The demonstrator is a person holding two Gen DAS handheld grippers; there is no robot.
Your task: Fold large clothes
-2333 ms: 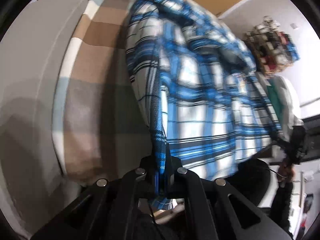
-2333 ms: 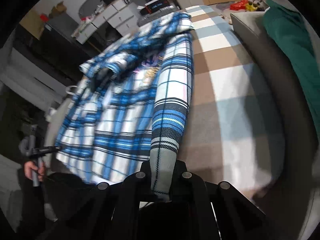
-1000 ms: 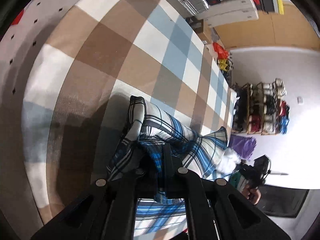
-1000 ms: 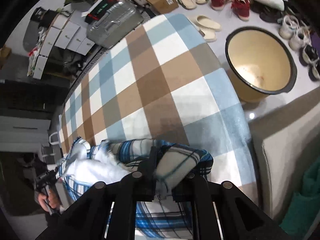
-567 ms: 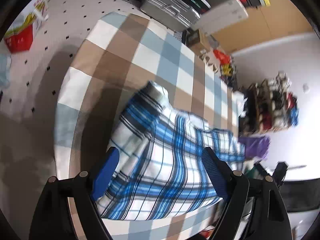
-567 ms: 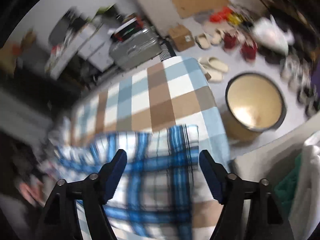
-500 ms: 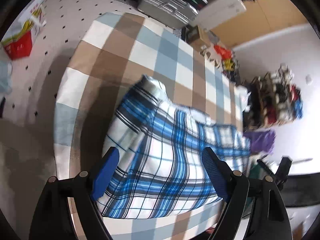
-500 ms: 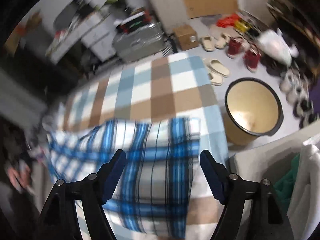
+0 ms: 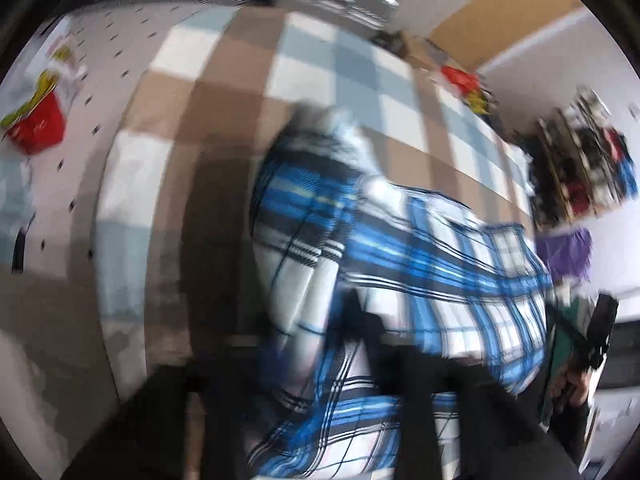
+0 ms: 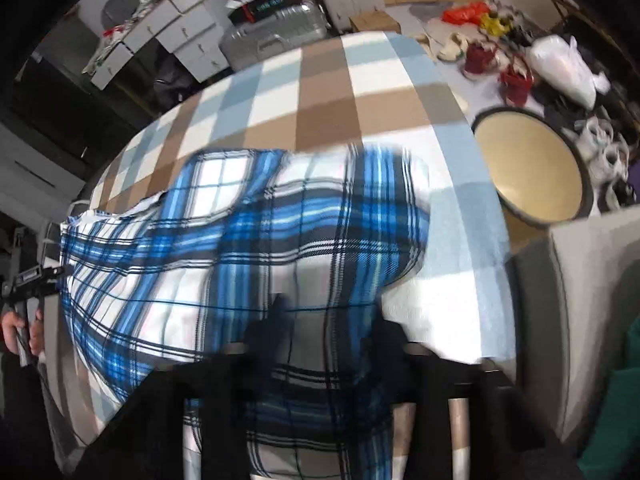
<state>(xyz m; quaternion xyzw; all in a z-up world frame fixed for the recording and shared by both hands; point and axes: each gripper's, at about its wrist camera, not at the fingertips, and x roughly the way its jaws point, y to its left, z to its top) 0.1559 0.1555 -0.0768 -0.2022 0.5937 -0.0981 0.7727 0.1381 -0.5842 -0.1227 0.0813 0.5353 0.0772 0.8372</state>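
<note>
A blue, white and black plaid shirt [image 9: 400, 248] lies spread on the brown, blue and white checked bed cover [image 9: 224, 92]. My left gripper [image 9: 364, 316] is at the shirt's near edge. Its jaws are closing, with a bunched fold of plaid cloth pinched between them; the view is blurred. In the right wrist view the shirt [image 10: 240, 240] covers the near part of the cover [image 10: 320, 92]. My right gripper [image 10: 332, 320] is also closing, and shirt cloth runs between its fingers and drapes over them. Each gripper shows at the edge of the other's view, held by a hand.
A big round basin [image 10: 532, 172] and several shoes stand on the floor past the bed's right side. A silver suitcase [image 10: 276, 36] and white drawers stand behind the bed. A red bag [image 9: 36, 124] lies on the floor, a shoe rack [image 9: 588, 160] by the wall.
Half a second ago both grippers hung wide open above the flat shirt. Now both have dropped to its near edge, closed on the cloth, and the edge bunches up.
</note>
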